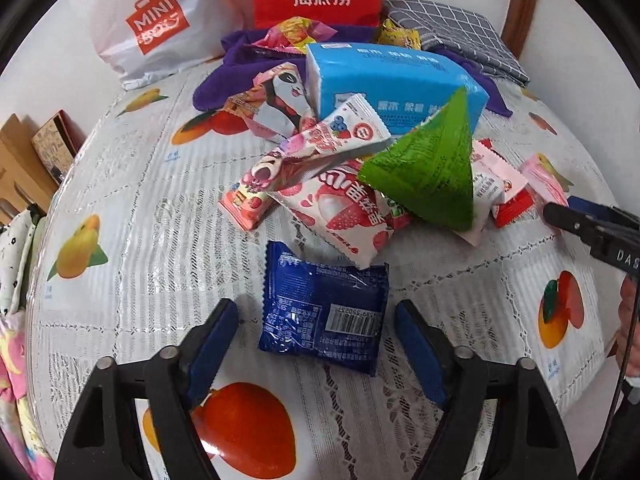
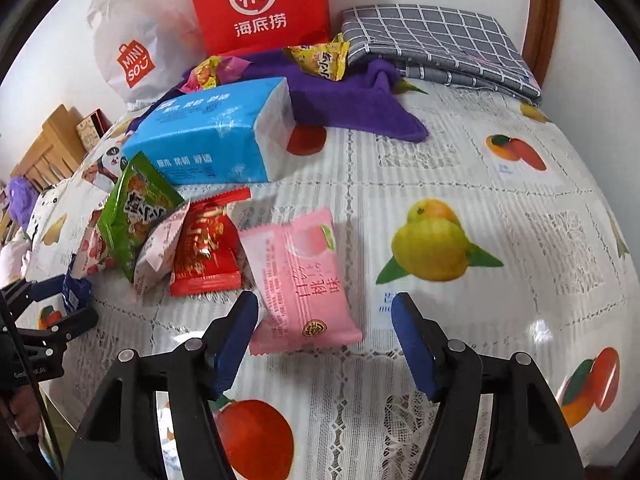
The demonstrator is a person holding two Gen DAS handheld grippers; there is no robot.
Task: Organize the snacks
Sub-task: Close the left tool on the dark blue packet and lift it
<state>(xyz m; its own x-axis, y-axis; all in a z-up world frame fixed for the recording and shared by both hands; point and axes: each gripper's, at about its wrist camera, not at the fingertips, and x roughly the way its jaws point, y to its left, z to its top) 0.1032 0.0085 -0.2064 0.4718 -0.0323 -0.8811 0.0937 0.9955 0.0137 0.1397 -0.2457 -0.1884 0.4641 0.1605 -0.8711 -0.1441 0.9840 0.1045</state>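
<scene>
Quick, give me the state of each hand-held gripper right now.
Left hand-held gripper: open, blue packet between its fingers, not gripped.
Right hand-held gripper: open, pink packet between its fingers, not gripped.

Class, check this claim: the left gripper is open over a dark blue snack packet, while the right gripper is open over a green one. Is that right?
Not quite. The right wrist view shows the right gripper open over a pink packet, not a green one. The left gripper and dark blue packet are as stated.

White wall [image 2: 592, 20] behind; brown wooden post [image 2: 540, 12] at right; wooden furniture [image 2: 44, 152] left; even light.
</scene>
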